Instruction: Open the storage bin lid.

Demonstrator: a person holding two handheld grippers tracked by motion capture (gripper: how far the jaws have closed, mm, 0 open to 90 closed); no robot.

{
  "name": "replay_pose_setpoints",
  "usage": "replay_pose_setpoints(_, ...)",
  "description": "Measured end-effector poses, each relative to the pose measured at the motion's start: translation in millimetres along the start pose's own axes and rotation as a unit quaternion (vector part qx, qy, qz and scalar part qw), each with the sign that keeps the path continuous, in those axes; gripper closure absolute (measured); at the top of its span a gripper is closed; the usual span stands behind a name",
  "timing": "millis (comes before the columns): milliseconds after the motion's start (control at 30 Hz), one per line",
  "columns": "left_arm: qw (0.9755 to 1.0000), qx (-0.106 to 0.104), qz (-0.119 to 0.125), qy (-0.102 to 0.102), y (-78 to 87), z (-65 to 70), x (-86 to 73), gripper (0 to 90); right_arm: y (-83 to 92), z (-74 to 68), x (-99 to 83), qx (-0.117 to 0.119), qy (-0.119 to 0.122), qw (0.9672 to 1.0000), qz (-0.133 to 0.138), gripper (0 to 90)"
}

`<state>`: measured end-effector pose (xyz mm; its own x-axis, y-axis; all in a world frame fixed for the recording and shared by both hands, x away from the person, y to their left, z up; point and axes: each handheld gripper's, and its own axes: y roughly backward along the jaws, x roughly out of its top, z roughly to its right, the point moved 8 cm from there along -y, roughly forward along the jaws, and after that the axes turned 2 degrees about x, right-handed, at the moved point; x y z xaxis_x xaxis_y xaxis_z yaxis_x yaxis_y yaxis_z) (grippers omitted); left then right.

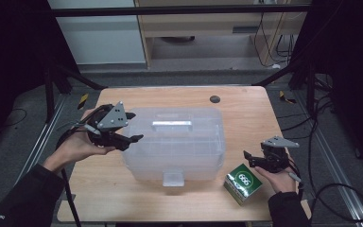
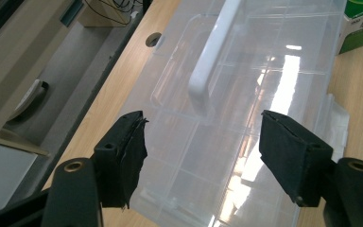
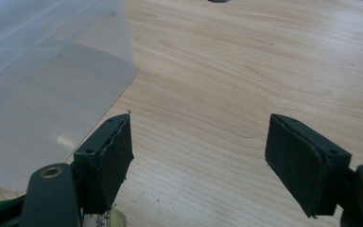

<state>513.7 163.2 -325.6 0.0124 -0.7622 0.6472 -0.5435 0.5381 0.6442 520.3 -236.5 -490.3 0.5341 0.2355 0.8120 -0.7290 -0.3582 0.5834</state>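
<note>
A clear plastic storage box (image 1: 175, 142) with a closed lid and a white handle (image 1: 171, 124) stands in the middle of the wooden table (image 1: 246, 113). My left gripper (image 1: 134, 126) is held at the box's left end, open, its jaws pointing across the lid. In the left gripper view the open jaws (image 2: 203, 127) frame the lid (image 2: 246, 94), with the handle (image 2: 212, 52) beyond them and nothing gripped. My right gripper (image 1: 249, 159) hovers to the right of the box, open and empty (image 3: 198, 127) over bare wood. A green carton (image 1: 242, 183) sits just below it.
A dark round cable hole (image 1: 214, 99) lies at the table's far edge. The box's front latch tab (image 1: 172, 179) juts toward the near edge. Bare table shows right of the box (image 3: 246, 61). Black cables and frame legs surround the table on the floor.
</note>
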Motion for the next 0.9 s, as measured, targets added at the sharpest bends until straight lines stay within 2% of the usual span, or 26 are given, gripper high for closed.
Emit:
replay_pose_setpoints(133,0.9999,-0.005,-0.002,-0.01,-3.5,3.5,4.7,31.2,-0.5,-0.6,-0.1,0.002,0.004,1.0,-0.002,24.5)
replay_pose_setpoints(400,0.9988,-0.01,-0.023,-0.043,-11.7,7.2,11.9,30.5,-1.9,-1.8,-1.3,0.005,0.004,1.0,-0.007,25.2)
replay_pose_setpoints(533,0.9987,-0.01,-0.023,-0.044,-16.6,7.3,16.5,30.5,-2.3,-2.6,-1.5,0.006,0.003,0.9999,-0.009,25.4)
replay_pose_setpoints(700,0.9977,-0.01,-0.032,-0.058,-25.1,7.6,22.2,30.9,-2.7,-4.3,-1.7,0.011,-0.001,0.9999,-0.012,25.7)
replay_pose_setpoints(733,0.9971,-0.011,-0.038,-0.066,-27.9,8.0,23.9,31.5,-3.2,-3.9,-2.0,0.01,0.002,0.9999,-0.013,25.8)
replay_pose_setpoints(900,0.9962,-0.008,-0.044,-0.075,-33.4,8.6,27.5,32.2,-3.1,-4.0,-2.1,0.011,0.001,0.9999,-0.013,26.3)
